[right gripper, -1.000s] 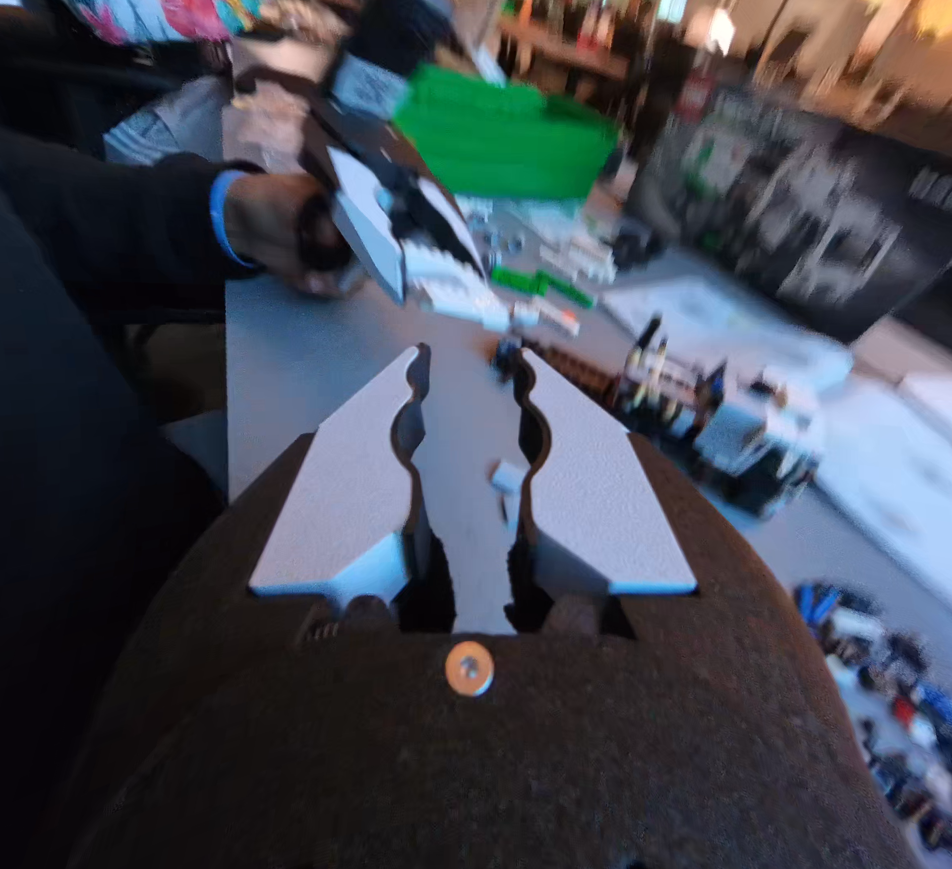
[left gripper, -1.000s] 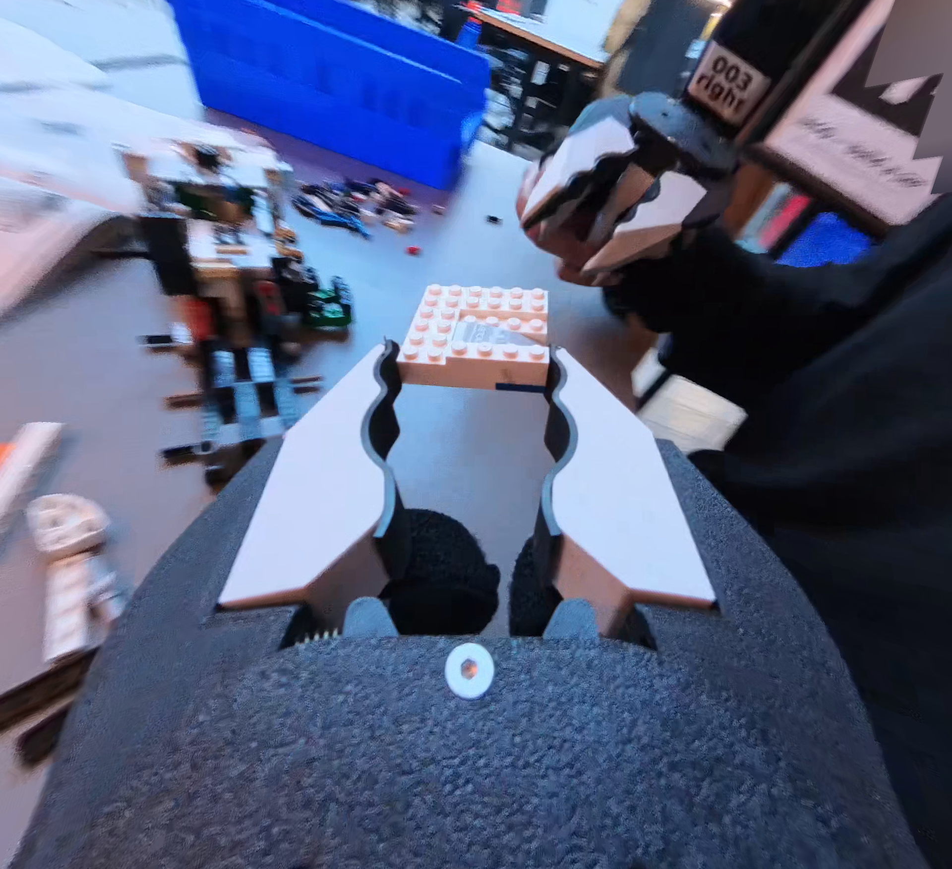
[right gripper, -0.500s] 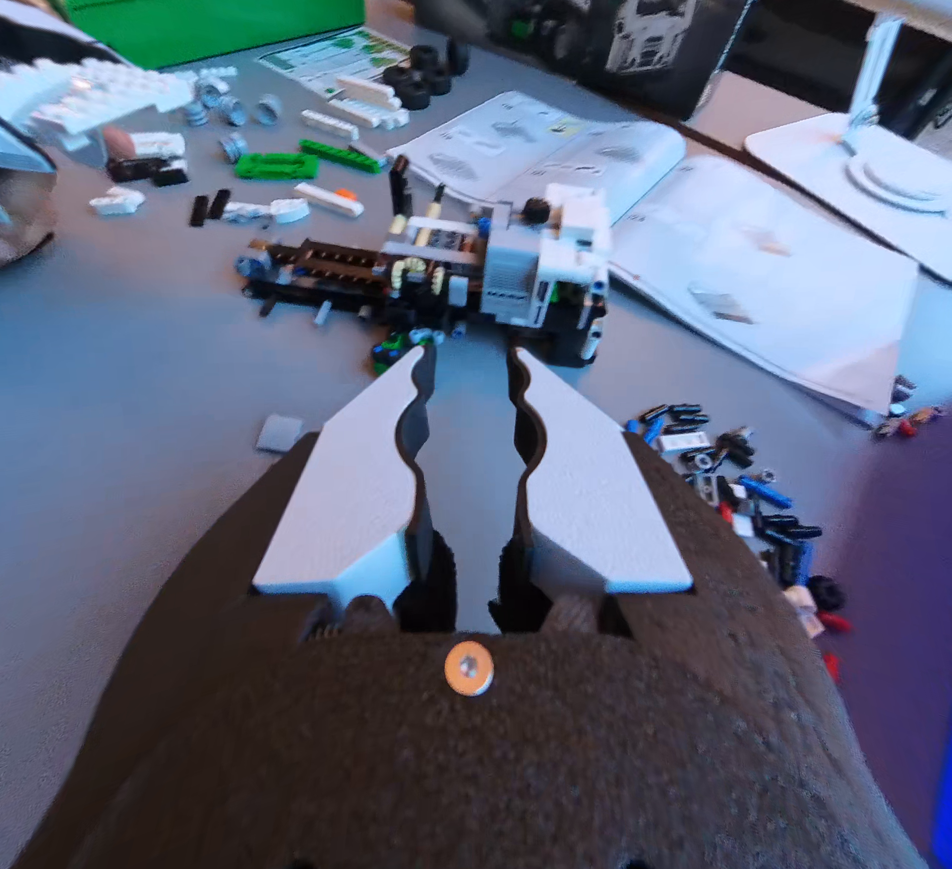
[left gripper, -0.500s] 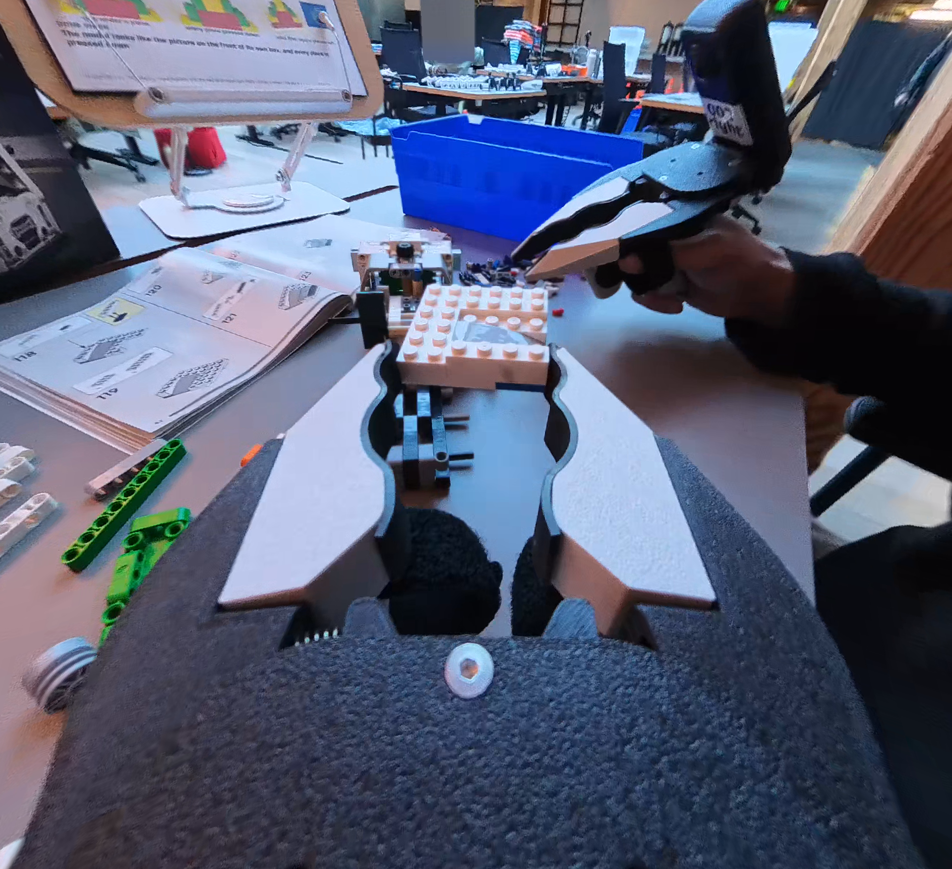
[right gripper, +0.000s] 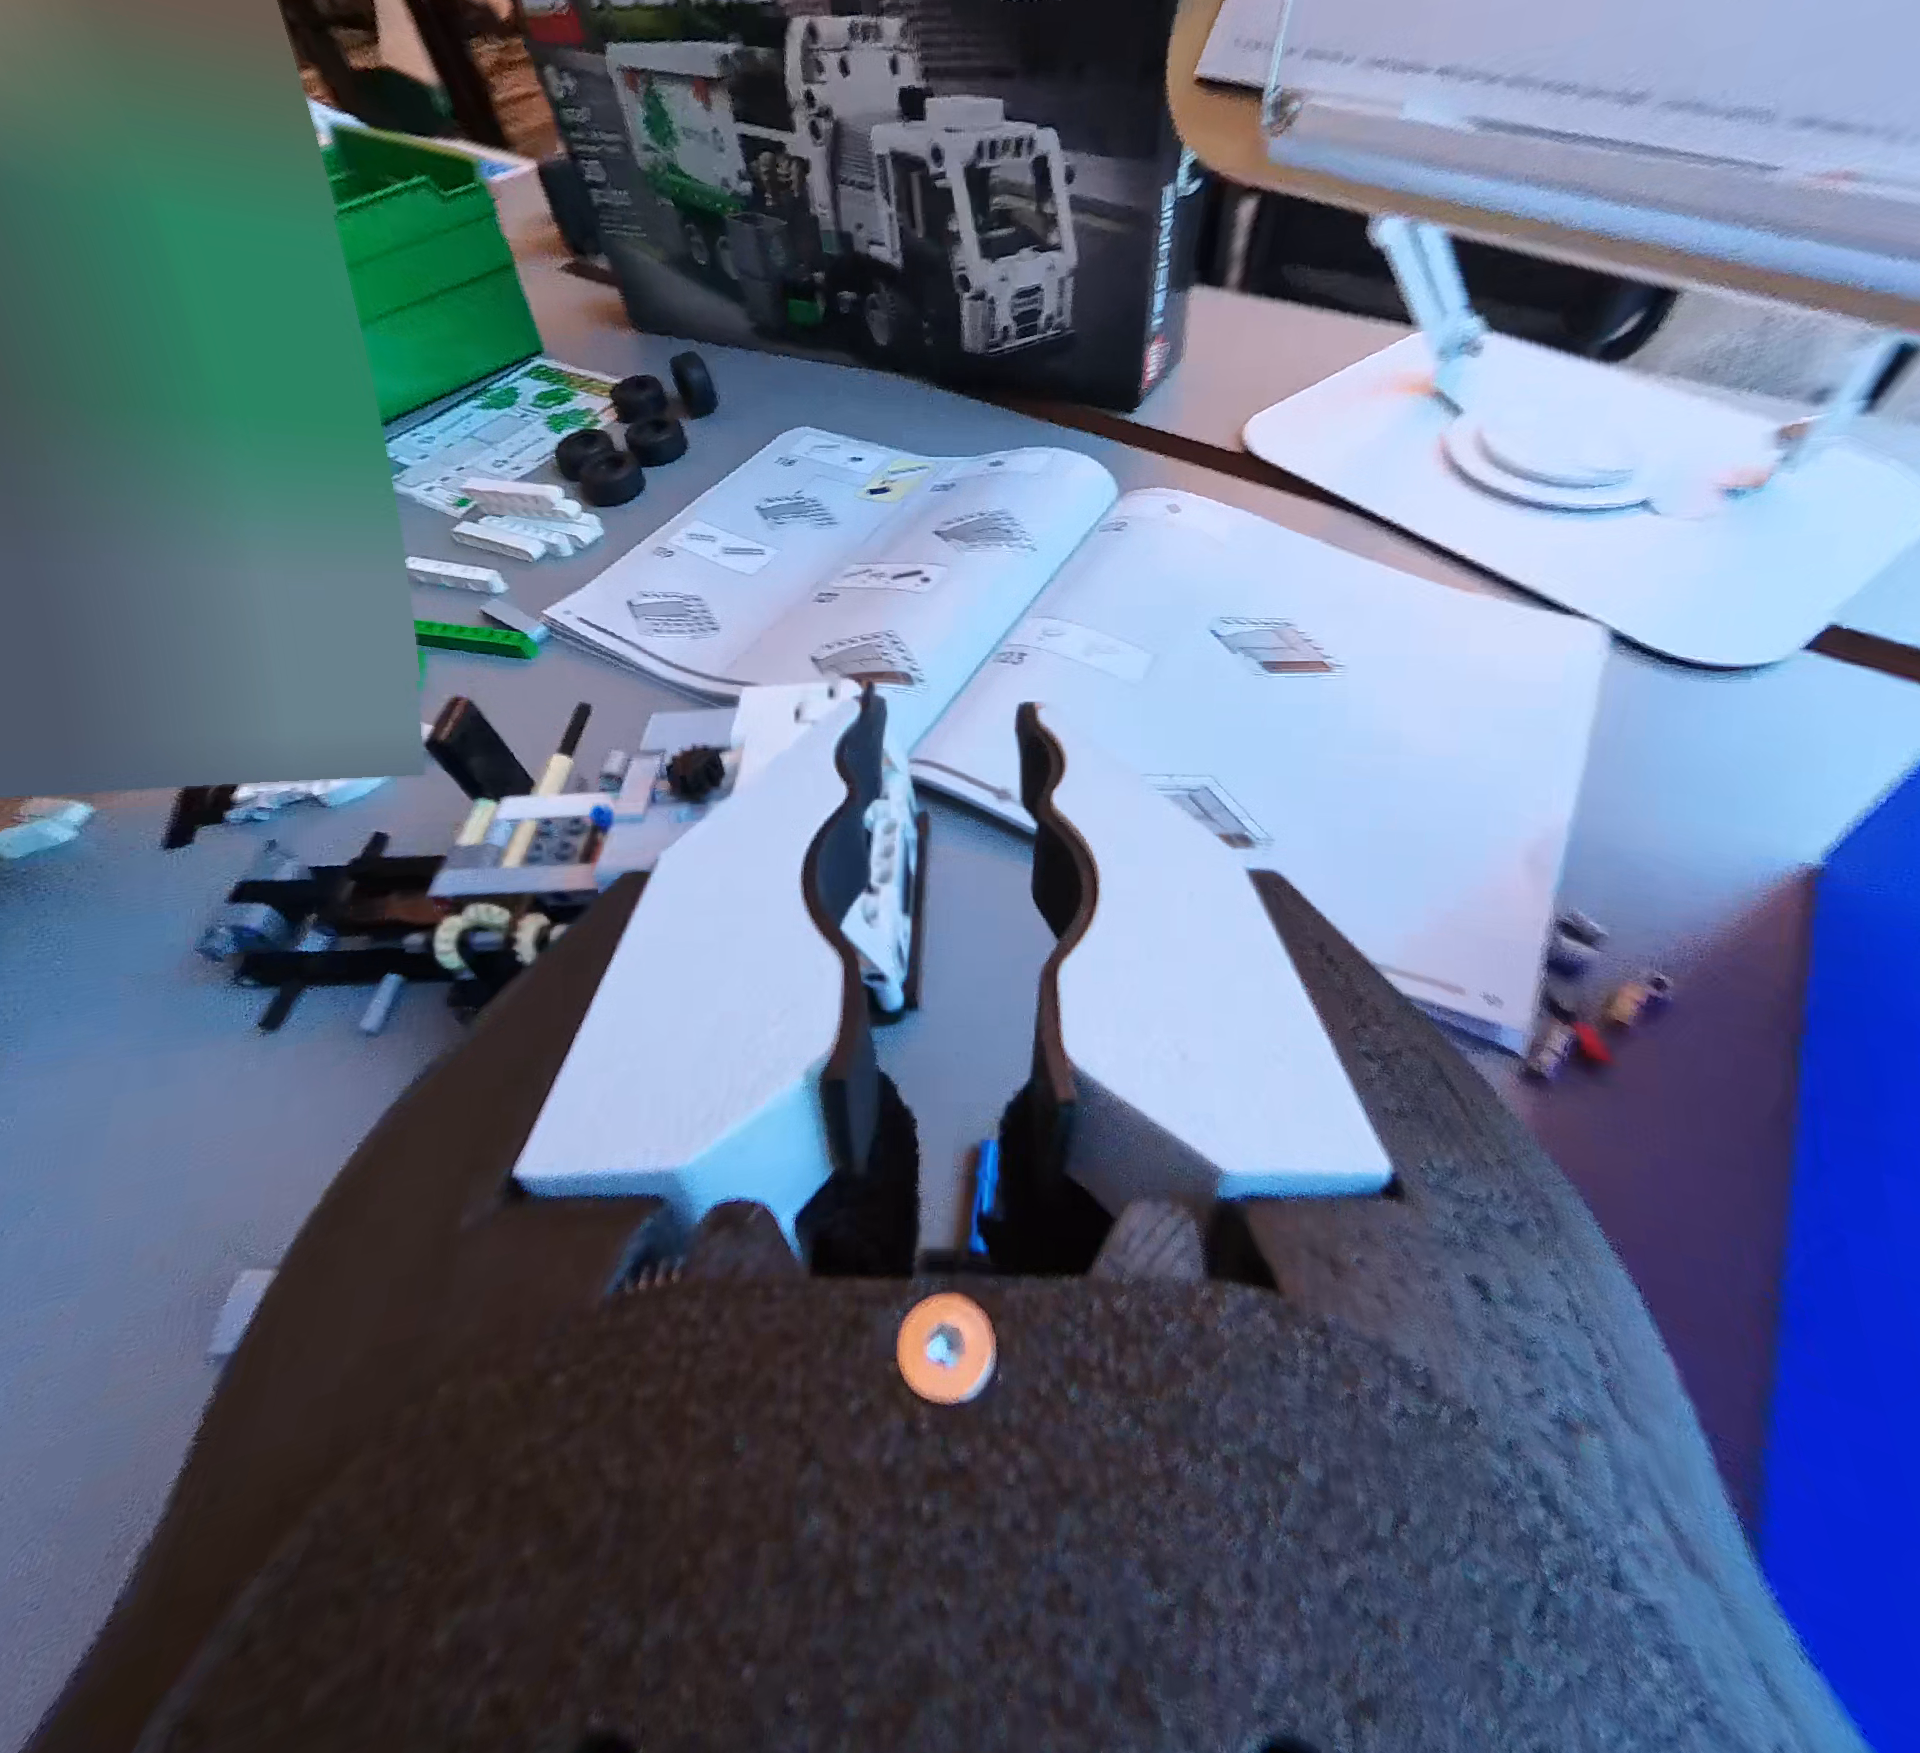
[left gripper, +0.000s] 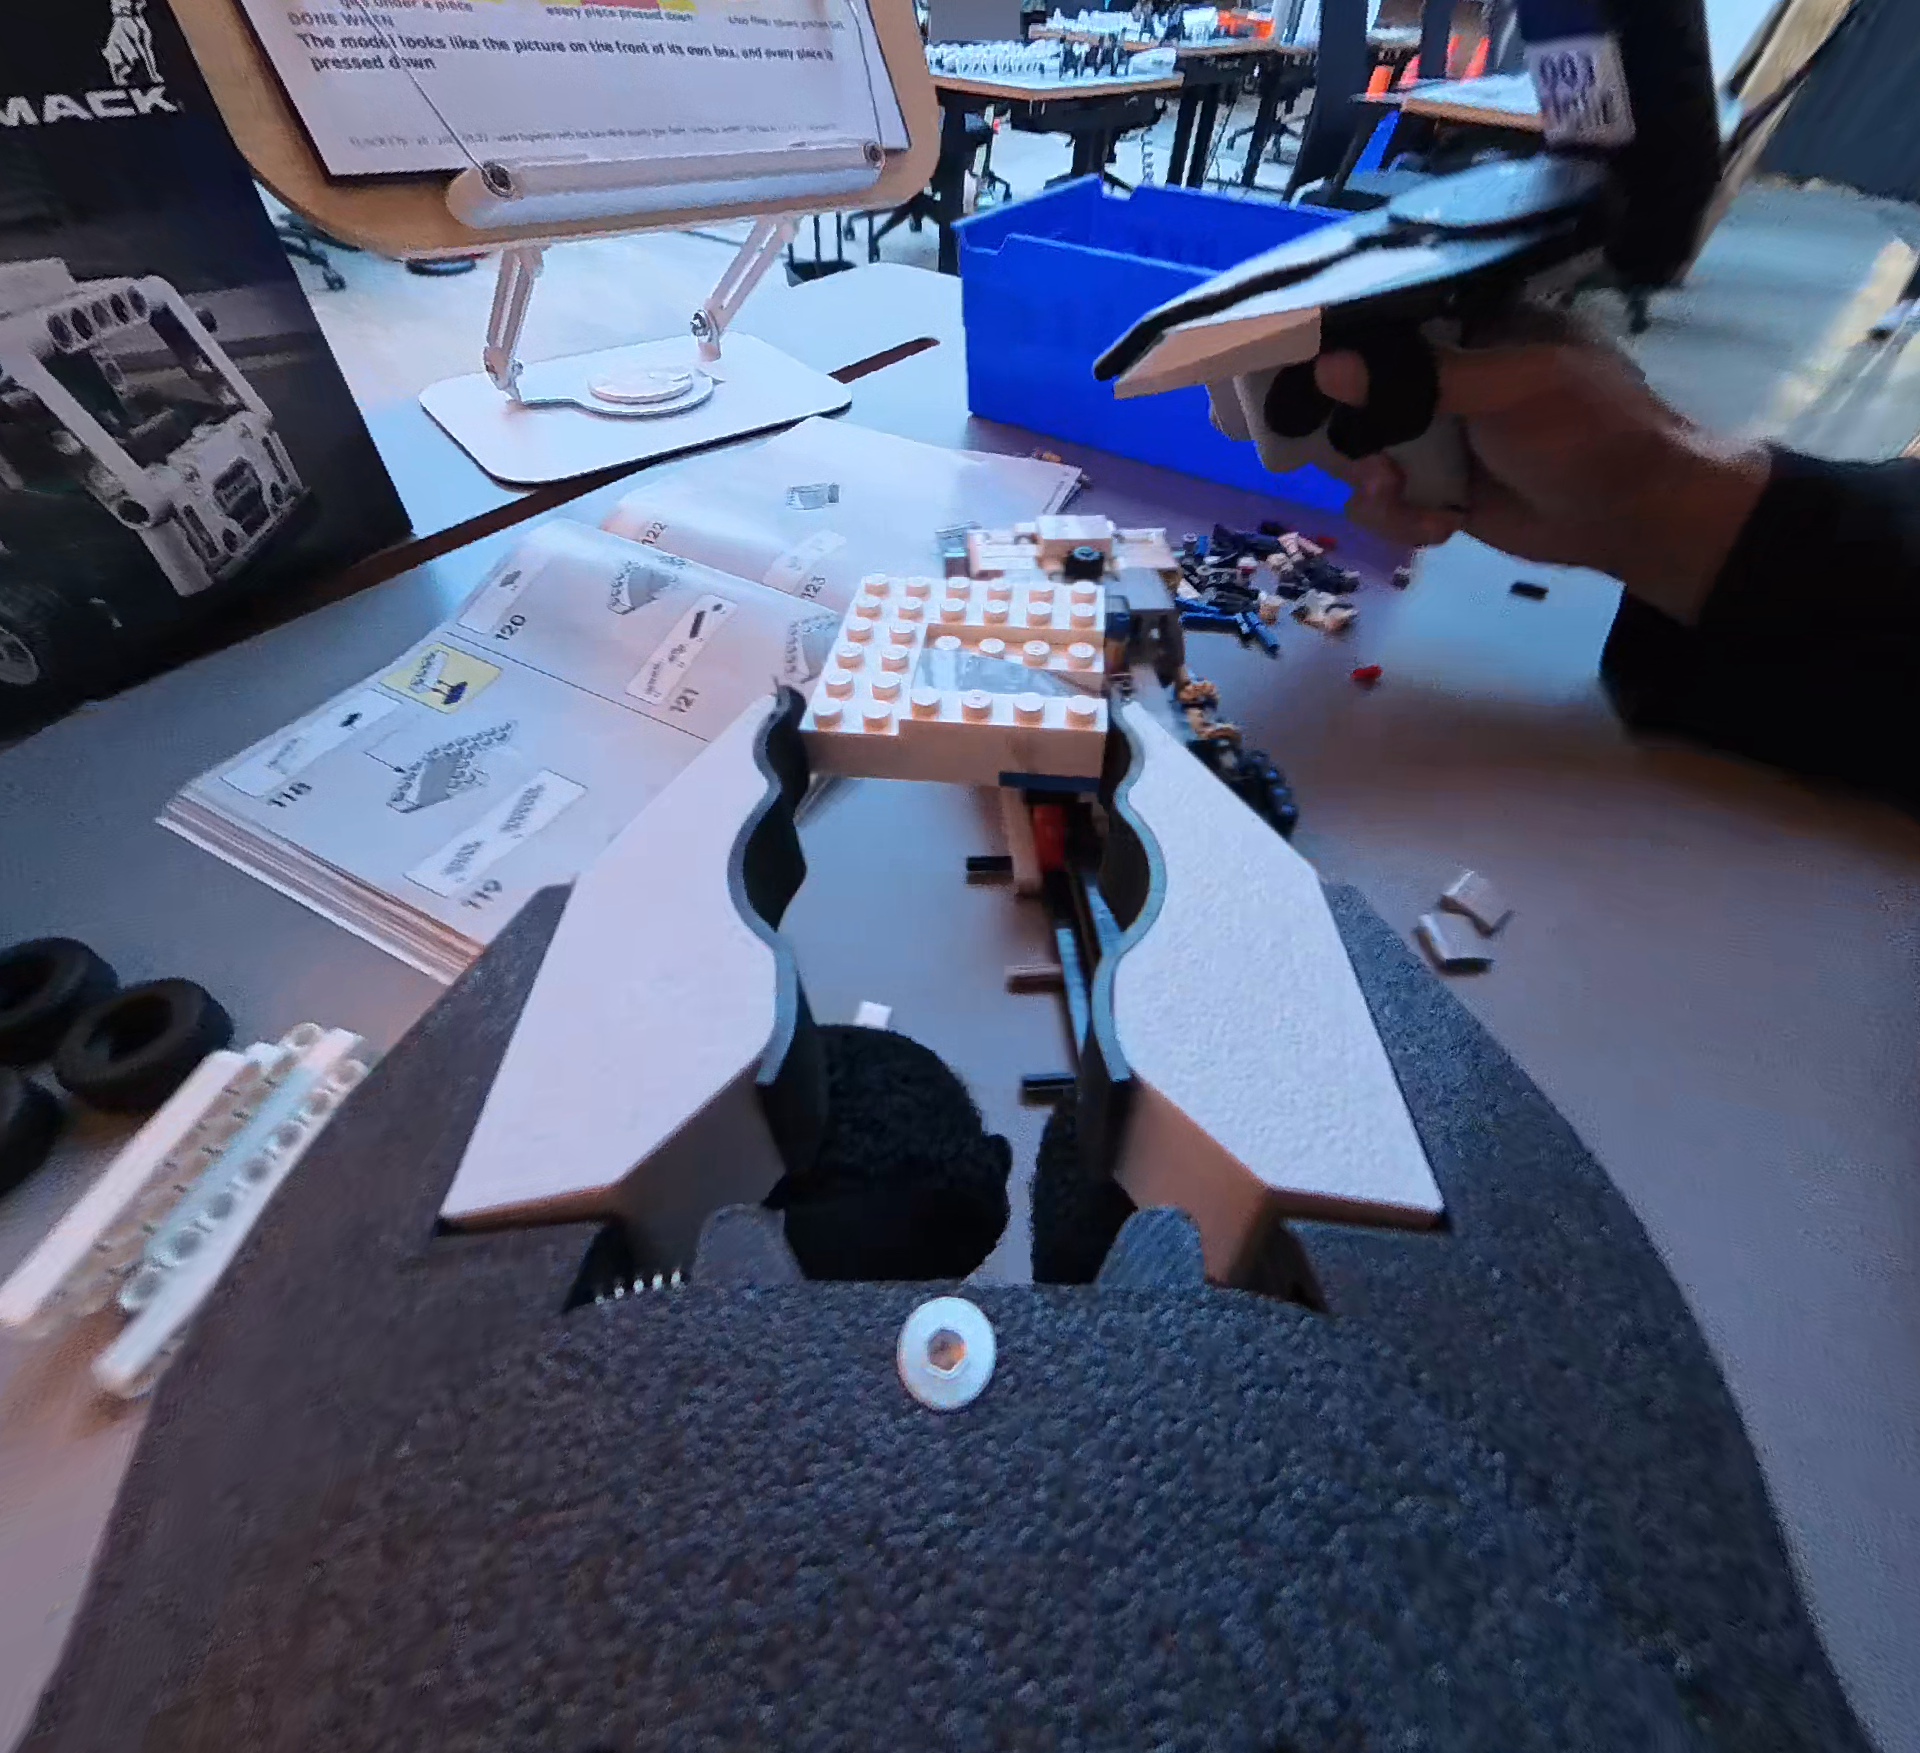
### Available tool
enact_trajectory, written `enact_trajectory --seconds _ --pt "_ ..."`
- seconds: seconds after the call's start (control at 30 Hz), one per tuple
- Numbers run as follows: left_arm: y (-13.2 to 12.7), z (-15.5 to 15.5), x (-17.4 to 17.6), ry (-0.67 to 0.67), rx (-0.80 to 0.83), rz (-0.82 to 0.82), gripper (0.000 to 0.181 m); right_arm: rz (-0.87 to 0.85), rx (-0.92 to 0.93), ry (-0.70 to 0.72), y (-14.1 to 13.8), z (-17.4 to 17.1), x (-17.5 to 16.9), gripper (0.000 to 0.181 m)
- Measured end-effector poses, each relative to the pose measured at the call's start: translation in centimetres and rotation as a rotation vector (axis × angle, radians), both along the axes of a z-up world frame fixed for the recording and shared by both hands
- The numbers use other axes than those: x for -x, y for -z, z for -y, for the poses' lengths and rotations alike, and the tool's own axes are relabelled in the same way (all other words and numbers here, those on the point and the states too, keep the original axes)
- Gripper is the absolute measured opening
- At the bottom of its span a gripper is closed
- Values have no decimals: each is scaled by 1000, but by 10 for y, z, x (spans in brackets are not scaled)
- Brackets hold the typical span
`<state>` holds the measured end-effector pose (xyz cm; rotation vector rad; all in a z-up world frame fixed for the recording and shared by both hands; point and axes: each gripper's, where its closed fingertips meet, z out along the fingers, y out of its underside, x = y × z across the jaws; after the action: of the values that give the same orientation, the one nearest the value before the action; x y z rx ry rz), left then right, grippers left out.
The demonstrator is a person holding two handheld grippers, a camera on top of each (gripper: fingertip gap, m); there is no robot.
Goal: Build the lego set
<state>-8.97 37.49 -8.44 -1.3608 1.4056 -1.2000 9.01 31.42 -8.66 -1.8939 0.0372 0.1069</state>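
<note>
Left tool (left gripper: 956, 747) clamping white studded plate (left gripper: 961, 664) at frame centre, holding it above chassis (right gripper: 416, 882) for fitting; right tool (right gripper: 940, 716) gaping, empty.

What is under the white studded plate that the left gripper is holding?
Below the white studded plate, held in the left gripper, lies the partly built truck chassis on the grey table. The plate and the right finger cover most of the chassis.
</note>
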Motion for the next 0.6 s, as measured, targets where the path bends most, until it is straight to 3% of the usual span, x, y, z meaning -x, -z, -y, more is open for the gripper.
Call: enact_trajectory --seconds 0.13,0.47,0.53,0.6 --pt "-1 -6 -8 5 -19 13 54 -39 100 -122 9 -22 9 27" --pt "7 6 -11 49 -43 -15 54 -25 76 -135 3 -25 9 27" --pt "3 11 -9 61 -62 -4 54 -19 39 -245 -10 -17 27 27" --pt "-4 18 -4 75 -57 20 54 -38 52 -506 -18 11 71 24"
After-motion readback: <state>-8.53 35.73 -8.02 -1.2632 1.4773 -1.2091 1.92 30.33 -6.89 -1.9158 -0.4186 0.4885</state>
